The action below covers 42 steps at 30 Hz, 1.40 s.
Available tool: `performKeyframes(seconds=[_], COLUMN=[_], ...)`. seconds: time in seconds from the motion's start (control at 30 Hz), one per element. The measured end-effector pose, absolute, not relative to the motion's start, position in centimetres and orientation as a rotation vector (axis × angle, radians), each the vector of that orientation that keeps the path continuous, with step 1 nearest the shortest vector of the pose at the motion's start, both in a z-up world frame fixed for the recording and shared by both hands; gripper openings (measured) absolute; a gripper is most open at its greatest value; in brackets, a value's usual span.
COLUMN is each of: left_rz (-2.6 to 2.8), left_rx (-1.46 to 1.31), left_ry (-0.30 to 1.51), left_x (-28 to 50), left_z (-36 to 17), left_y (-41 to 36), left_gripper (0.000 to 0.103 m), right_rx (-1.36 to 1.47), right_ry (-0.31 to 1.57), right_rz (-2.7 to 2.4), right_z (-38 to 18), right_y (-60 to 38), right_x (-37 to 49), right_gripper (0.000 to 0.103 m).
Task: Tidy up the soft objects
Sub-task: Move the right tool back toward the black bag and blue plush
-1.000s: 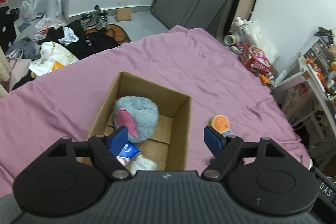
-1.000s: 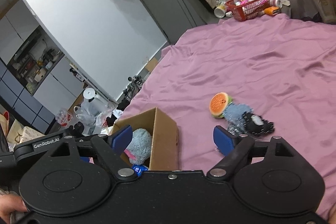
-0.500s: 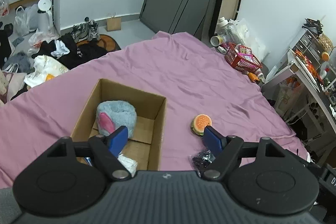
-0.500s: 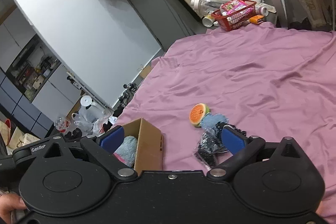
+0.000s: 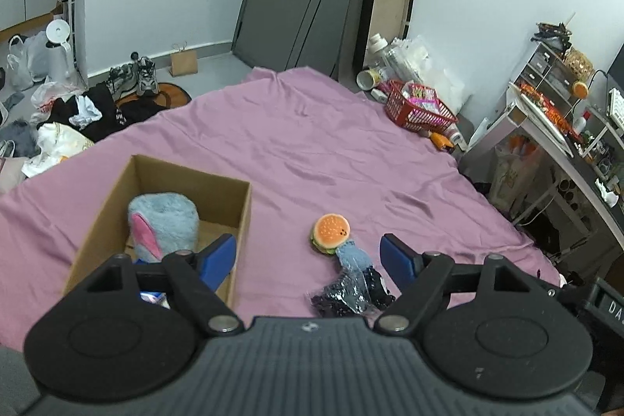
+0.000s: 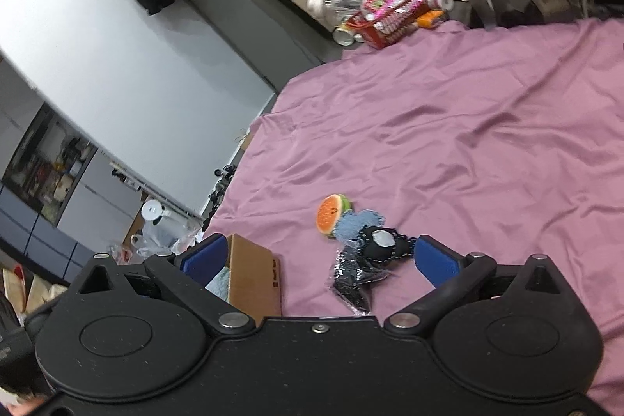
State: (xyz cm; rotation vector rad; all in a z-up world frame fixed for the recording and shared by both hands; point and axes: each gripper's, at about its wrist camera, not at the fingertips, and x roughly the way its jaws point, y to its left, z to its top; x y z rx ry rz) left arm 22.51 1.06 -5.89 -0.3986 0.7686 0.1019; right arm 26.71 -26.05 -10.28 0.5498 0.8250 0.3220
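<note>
**Soft toys beside an open box**

Both tools, left (image 5: 308,256) and right (image 6: 318,260), hung spread wide and empty. A round plush burger (image 5: 330,233) lay on the wrinkled mauve bedsheet (image 5: 312,151), touching crinkly black wrapping (image 5: 351,295), beside the cardboard box (image 5: 241,217) holding a fuzzy blue plush (image 5: 163,221).

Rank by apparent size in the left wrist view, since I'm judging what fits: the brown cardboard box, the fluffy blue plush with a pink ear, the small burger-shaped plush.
1. Brown cardboard box, largest.
2. Fluffy blue plush with a pink ear, inside it.
3. Small burger-shaped plush, smallest, at similar distance.
</note>
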Motion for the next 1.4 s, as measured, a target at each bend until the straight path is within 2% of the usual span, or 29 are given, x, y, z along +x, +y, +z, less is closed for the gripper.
performKeyframes(seconds=[0.8, 1.4], left_rz=[0.035, 0.096], left_rx=[-0.339, -0.338], left_ry=[0.952, 1.054], left_x=[27.1, 30.8], left_z=[-12.5, -18.3], left_y=[-4.9, -6.6], left_gripper=[0.08, 0.08], right_rx=[0.749, 0.837], right_ry=[0.959, 0.984], right_rz=[0.171, 0.02], right_z=[-15.7, -19.0], right_y=[-28.9, -30.7], right_x=[29.0, 31.5], right_gripper=[0.103, 0.103])
